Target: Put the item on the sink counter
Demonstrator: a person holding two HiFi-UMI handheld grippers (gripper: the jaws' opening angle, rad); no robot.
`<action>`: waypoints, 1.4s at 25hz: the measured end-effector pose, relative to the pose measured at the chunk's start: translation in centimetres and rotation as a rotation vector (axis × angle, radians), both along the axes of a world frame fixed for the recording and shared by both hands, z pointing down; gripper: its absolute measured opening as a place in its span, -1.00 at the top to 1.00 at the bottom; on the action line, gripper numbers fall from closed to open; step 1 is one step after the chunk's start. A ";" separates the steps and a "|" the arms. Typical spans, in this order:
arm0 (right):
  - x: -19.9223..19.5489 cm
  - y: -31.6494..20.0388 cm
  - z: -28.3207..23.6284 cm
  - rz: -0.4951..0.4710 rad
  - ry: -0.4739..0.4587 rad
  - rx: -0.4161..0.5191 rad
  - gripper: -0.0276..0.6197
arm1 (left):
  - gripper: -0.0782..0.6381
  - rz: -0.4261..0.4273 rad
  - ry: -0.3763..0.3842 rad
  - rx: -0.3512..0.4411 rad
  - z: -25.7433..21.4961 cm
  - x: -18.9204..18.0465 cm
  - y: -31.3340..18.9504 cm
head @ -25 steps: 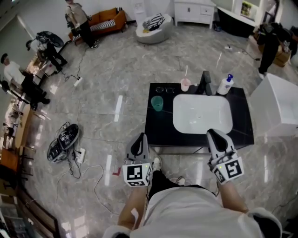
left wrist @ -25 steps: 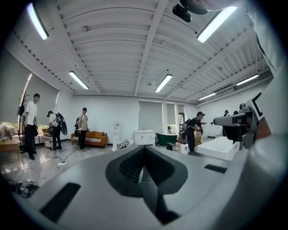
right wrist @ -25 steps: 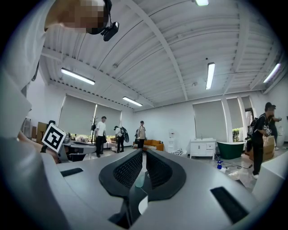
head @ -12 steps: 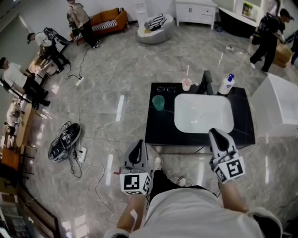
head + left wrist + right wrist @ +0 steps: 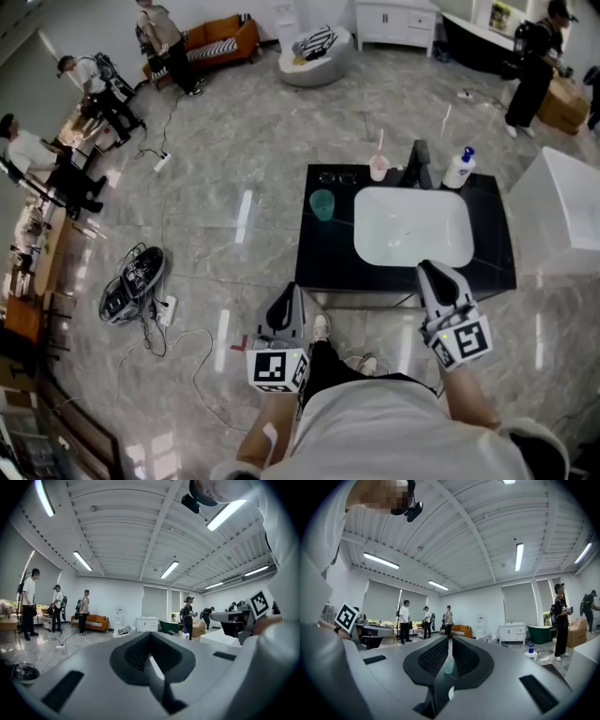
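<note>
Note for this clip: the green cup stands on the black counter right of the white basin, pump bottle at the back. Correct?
Not quite: in the head view the green cup stands on the black counter left of the white basin, not right. The pump bottle is at the back, as stated.

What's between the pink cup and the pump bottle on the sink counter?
The black faucet stands between them, just behind the white basin, as the head view shows.

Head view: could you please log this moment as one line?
left gripper: shut, empty | right gripper: shut, empty | cup: on counter
</note>
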State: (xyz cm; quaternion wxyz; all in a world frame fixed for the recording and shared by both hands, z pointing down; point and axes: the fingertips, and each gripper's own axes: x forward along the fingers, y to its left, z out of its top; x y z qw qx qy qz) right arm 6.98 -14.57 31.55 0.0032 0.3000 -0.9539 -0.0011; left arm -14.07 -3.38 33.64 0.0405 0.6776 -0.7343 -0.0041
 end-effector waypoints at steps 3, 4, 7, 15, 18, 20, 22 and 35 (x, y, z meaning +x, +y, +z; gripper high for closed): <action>-0.2 0.0 0.0 -0.001 0.003 -0.002 0.76 | 0.77 0.012 0.000 0.006 0.1 0.2 -0.2; -0.2 0.1 0.0 -0.001 0.002 -0.002 0.76 | 0.77 0.017 0.000 0.009 0.2 0.2 -0.2; -0.6 0.3 -0.4 -0.006 -0.003 0.007 0.76 | 0.77 0.029 0.008 0.015 0.4 0.4 -0.4; 0.5 0.6 -0.8 0.009 0.008 0.016 0.76 | 0.77 0.073 0.033 0.019 0.5 2.2 -1.3; 0.8 0.7 -0.6 0.015 0.012 0.013 0.76 | 0.77 0.078 0.037 0.018 0.6 2.3 -1.3; 0.9 0.8 -0.4 0.016 0.011 0.009 0.76 | 0.77 0.080 0.042 0.016 1.0 2.4 -1.4; 1.1 1.0 -0.2 0.017 0.004 -0.007 0.76 | 0.77 0.083 0.046 0.015 1.4 2.6 -1.4; 0.2 1.5 -0.5 -0.012 -0.001 -0.002 0.76 | 0.77 0.075 0.058 0.021 1.1 3.1 -1.1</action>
